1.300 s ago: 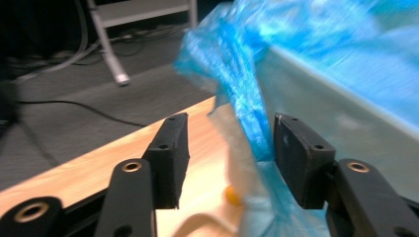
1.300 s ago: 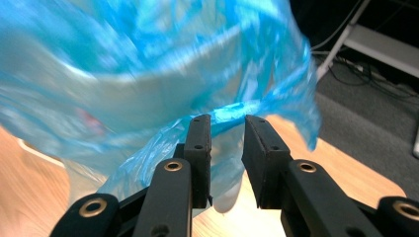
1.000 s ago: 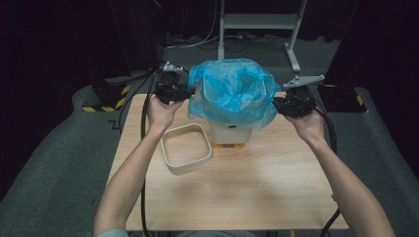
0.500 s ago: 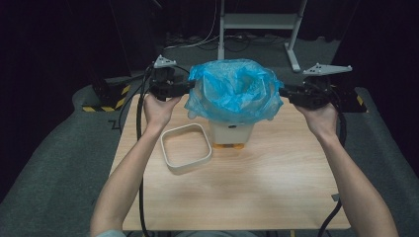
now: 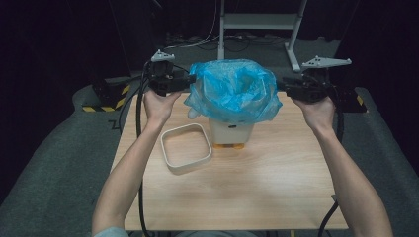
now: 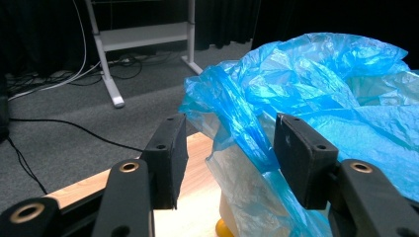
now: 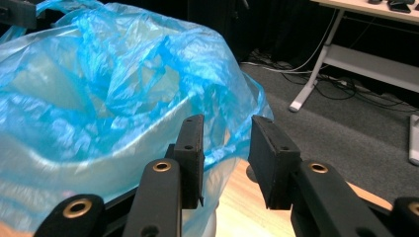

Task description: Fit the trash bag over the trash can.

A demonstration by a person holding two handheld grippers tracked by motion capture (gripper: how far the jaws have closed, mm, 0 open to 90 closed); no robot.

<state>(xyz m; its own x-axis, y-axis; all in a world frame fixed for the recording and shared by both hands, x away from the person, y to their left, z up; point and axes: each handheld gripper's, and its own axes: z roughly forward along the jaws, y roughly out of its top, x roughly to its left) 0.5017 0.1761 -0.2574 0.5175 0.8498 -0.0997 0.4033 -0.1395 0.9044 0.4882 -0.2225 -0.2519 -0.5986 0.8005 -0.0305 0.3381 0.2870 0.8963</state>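
Crinkled translucent blue bag [image 5: 232,91] over white bin [image 5: 230,132]

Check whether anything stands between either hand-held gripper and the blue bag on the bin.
Nothing visible does. The left hand-held gripper has the blue bag rim between its open jaws; the right hand-held gripper sits open at the bag's other side.

On the table [image 5: 276,192] — 1 blue bag [image 5: 232,91], 1 white bin [image 5: 230,132], 1 square frame [image 5: 186,148] — and 2 hand-held tools.
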